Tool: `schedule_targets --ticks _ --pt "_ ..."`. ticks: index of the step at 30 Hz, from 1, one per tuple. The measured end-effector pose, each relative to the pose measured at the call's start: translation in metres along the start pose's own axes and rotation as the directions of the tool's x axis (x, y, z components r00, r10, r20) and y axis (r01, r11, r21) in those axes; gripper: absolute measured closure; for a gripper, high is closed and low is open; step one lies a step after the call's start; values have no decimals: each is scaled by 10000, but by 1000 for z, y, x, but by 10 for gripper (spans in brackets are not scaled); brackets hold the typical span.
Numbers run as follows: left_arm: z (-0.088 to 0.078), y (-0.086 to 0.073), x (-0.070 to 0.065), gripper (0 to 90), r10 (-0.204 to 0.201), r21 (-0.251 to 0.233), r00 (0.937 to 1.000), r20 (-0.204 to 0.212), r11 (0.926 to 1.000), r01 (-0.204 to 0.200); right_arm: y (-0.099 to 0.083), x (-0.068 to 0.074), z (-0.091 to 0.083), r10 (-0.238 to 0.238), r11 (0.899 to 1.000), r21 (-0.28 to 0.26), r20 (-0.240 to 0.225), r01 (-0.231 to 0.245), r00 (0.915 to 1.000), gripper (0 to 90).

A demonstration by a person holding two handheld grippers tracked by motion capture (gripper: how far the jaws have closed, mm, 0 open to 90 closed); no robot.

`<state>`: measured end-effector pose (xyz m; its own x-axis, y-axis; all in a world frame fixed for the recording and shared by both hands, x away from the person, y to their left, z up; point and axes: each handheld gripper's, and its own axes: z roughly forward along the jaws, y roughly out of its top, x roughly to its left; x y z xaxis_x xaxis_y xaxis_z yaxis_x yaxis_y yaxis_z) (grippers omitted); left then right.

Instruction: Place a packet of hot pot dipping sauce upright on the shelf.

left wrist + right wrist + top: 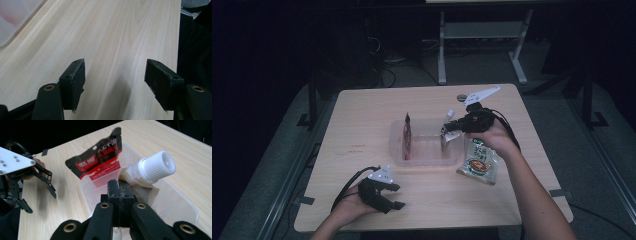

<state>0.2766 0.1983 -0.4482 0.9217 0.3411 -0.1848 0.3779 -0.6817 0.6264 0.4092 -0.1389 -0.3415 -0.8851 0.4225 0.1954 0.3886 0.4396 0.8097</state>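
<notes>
Your right tongs (119, 188) are clenched on the edge of a pale spouted pouch (140, 181) with a white ribbed screw cap (157, 166), the two black jaws pressed together with the pouch material pinched between them. You hold that pouch over the clear plastic bin (427, 159), which sits in the middle of the wooden table (362, 115); in the high view your right tongs (451, 126) hang above the bin's right end. A red and black sachet (98, 156) stands upright inside the bin against its far left wall. Just outside the bin, touching or nearly touching its right side, a green and white soup pouch (478, 161) lies flat on the table under your right wrist.

Your left tongs (115, 82) are released: the jaws stand wide apart with bare table between them. In the high view they (394, 196) rest near the table's front edge, well apart from the bin.
</notes>
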Motion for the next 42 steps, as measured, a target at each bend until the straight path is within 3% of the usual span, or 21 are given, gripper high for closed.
schedule_targets --ticks 7,13,17,19,20,21,22,23,24,36,42 --pt "1 0 1 326 70 -15 10000 21 10000 -70 -7 -9 9 361 9993 42 40 -361 9993 900" --pt "0 0 1 326 168 74 9999 16 9998 -168 -8 -13 15 326 9991 256 271 -332 9991 896" --pt "0 0 1 326 141 61 9999 29 9999 -141 -12 -16 17 609 9981 -55 228 -608 9979 869" --pt "0 0 1 326 144 69 9999 32 9999 -144 -13 -16 16 708 9973 -178 137 -705 9974 816" --pt "0 0 1 326 135 60 9999 32 9999 -135 -13 -16 15 797 9965 -261 205 -791 9966 721" --pt "0 0 1 326 135 60 9999 32 9999 -135 -13 -16 15 797 9965 -261 205 -791 9966 721" --pt "0 0 1 326 188 106 9998 23 9998 -189 -13 -14 13 759 9967 -300 277 -750 9967 600" --pt "0 0 1 326 188 106 9998 23 9998 -189 -13 -14 13 759 9967 -300 277 -750 9967 600" --pt "0 0 1 326 89 33 10000 37 10000 -89 -13 -11 11 788 9967 -224 388 -780 9961 537" --pt "-2 4 5 310 90 21 10000 -4 10000 -90 -21 2 -2 817 9966 -201 1019 -800 9914 255" --pt "-7 5 9 300 58 -32 10000 -1 10000 -58 -26 10 -10 719 9970 -381 1185 -678 9903 230"
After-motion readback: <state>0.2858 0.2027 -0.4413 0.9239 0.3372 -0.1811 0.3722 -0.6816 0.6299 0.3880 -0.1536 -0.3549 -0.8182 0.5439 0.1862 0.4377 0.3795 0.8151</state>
